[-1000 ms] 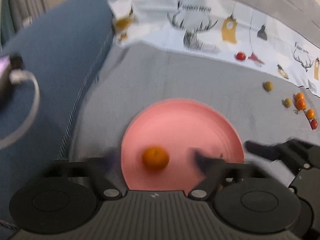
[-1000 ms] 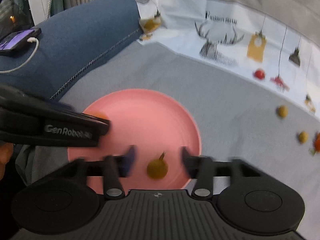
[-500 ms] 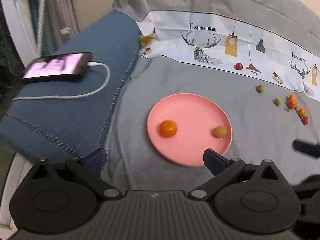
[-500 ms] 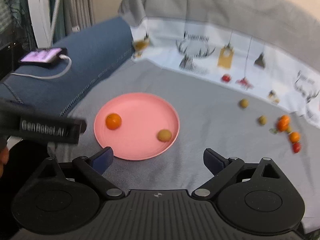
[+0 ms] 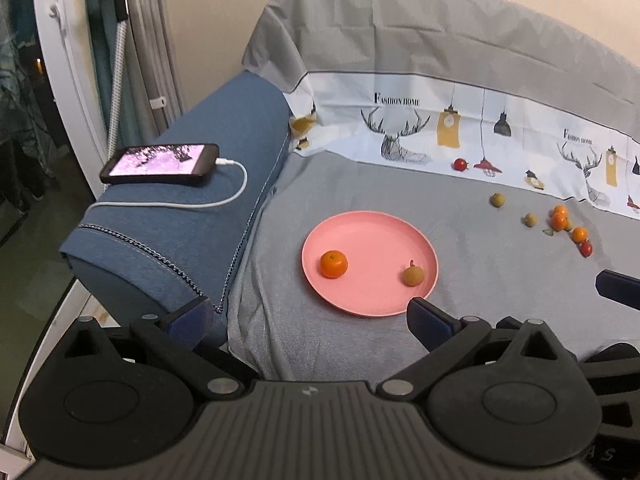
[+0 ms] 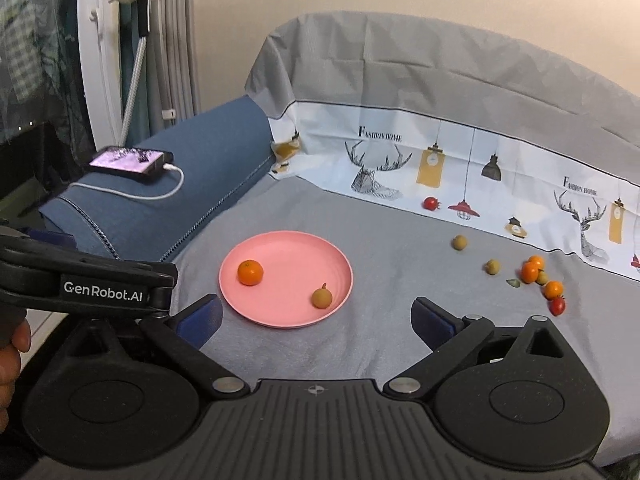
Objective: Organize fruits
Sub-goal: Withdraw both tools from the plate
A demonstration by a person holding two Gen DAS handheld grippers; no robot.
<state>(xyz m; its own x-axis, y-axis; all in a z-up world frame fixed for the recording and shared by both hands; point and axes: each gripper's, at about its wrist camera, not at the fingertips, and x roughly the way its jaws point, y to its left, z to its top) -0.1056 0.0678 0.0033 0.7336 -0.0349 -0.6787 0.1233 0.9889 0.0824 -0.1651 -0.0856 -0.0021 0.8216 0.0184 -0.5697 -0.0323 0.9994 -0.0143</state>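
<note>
Fruits: two on the pink plate (image 6: 286,284) at frame centre, the others loose on the grey cover (image 6: 392,280) toward the right edge.
Sofa armrest (image 5: 192,216): blue, upper left of frame; phone (image 5: 160,164) lies on it, screen lit, white cable (image 5: 224,196) plugged in.
Patterned cloth (image 6: 460,168): white band with deer and lamp prints across the upper right, behind the grey cover.
Left gripper (image 5: 308,320): jaws wide apart, nothing between them, touching nothing; blue pads sit low in frame, the right one just in front of the plate's near rim.
Right gripper (image 6: 316,318): jaws wide apart, empty, held above the cover below the plate; left gripper's body crosses its lower-left view.
Plate contents: mandarin (image 6: 250,272) on the left side, brown round fruit with stem (image 6: 322,297) on the right side near the rim, the two well apart.
Loose cluster: orange fruits (image 6: 531,271) at mid-right with a small red one (image 6: 557,305) just below them; some touch.
Loose singles: two brown round fruits (image 6: 459,242) left of the cluster, apart from each other; red fruit (image 6: 431,203) alone on the patterned cloth's edge.
</note>
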